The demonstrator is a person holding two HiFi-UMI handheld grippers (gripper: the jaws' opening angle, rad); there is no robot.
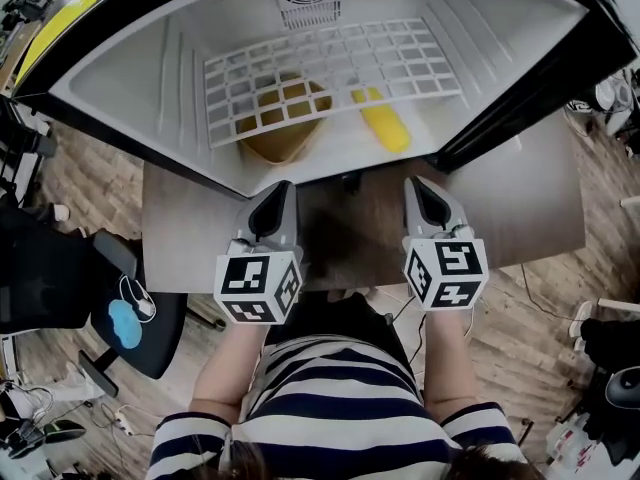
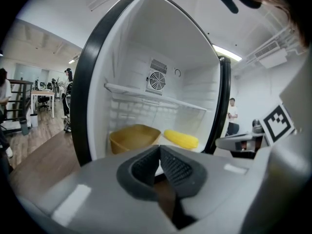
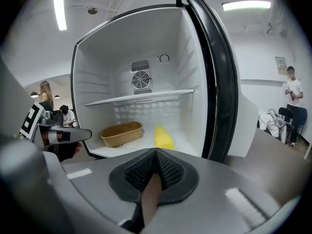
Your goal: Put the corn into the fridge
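Head view shows the open fridge, with the left gripper and right gripper just outside it, both clenched on nothing. On its floor sit a tan basket and, beside it, the corn. Placement looks done, so back both straight out, clear of the fridge's edges.

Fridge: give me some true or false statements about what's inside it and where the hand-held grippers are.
The corn lies on the floor of the fridge, below the wire shelf, beside a tan tub. True.
The corn sits inside the tan tub. False: it lies beside it, apart.
The left hand-held gripper and the right hand-held gripper are both outside the fridge. True.
The right hand-held gripper holds the corn. False: its jaws are shut on nothing.
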